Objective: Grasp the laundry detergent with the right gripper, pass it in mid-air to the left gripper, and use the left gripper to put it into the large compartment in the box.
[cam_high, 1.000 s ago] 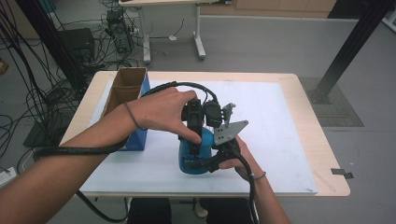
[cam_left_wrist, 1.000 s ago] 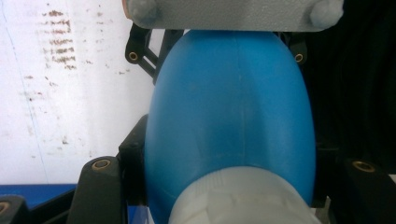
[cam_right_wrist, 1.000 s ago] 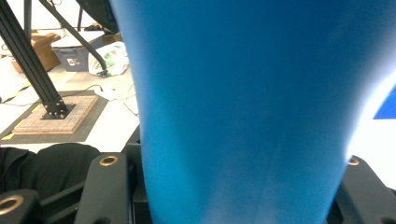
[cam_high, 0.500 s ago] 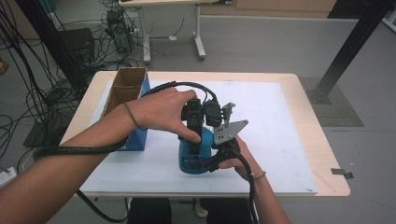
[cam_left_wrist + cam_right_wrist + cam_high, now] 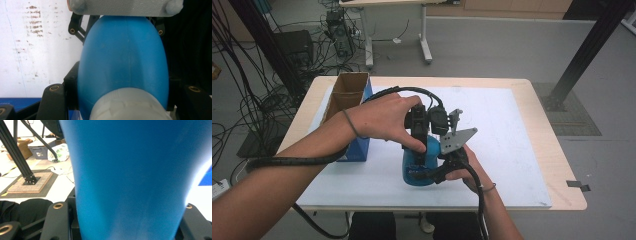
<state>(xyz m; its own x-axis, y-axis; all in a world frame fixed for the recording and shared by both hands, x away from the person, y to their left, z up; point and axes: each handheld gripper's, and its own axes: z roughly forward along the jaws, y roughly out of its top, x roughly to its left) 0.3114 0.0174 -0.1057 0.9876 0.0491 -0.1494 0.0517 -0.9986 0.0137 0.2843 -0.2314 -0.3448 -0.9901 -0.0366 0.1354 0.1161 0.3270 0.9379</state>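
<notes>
You are gripping the blue bottle (image 5: 418, 167), standing near the table's (image 5: 532, 90) front edge: left gripper (image 5: 418, 131) clamping its top, right gripper (image 5: 447, 165) its body. Keep the body steady while twisting squarely.

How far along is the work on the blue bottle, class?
Done: both grippers are shut on the blue bottle standing on the white mat. In hand: the left gripper clamps its whitish cap end, the right gripper its body. Left: the cap is still on, likely to be unscrewed.
</notes>
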